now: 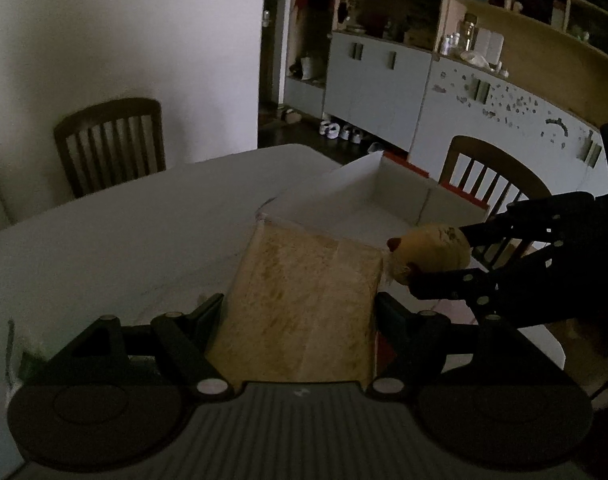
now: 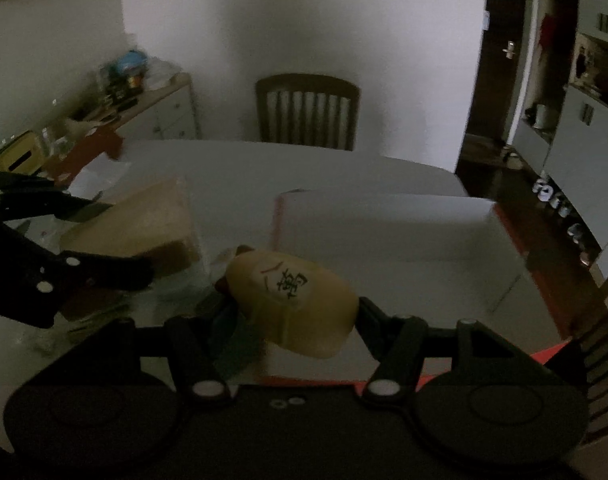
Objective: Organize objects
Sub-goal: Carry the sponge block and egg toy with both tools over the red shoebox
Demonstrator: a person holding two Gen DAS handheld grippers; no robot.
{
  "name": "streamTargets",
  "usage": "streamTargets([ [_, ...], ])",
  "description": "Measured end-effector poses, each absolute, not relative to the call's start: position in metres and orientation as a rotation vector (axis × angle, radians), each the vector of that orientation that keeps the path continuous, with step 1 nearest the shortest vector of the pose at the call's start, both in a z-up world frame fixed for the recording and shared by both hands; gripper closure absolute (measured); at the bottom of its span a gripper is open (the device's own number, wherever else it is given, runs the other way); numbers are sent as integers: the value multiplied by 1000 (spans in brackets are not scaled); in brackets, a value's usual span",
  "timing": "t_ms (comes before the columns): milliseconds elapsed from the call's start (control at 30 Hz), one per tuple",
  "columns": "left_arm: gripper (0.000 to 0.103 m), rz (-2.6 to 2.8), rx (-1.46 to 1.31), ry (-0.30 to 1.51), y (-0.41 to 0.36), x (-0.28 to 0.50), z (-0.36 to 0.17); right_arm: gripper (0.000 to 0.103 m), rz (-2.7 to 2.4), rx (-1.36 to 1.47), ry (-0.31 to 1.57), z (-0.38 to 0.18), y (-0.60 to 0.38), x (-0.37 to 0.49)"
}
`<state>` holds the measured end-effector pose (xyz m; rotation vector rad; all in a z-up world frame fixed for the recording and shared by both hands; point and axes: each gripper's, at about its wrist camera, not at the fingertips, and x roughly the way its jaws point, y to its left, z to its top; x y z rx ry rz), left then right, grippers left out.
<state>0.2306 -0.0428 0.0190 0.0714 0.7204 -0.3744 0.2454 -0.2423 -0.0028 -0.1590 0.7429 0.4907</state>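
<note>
My left gripper is shut on a clear rectangular container filled with pale tan grain, held above the white table. In the right wrist view the same container shows at the left, between the left gripper's black fingers. My right gripper is shut on a yellowish rounded jar with a dark character on a white label and a reddish top. From the left wrist view that jar hangs just right of the container, in front of an open white box with red trim.
Wooden chairs stand at the table's far and right sides. Grey cabinets and wooden shelves line the right wall. A cluttered sideboard stands at the left. The open box sits near the table's right edge.
</note>
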Motion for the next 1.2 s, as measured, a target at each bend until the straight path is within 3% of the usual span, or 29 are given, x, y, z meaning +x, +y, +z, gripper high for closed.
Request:
streamTargets([
  [533, 23, -393, 227, 778, -156, 320, 6, 39, 385, -211, 823, -34, -315, 320],
  [1200, 23, -368, 373, 1067, -229, 406, -81, 39, 438, -324, 1153, -102, -304, 374],
])
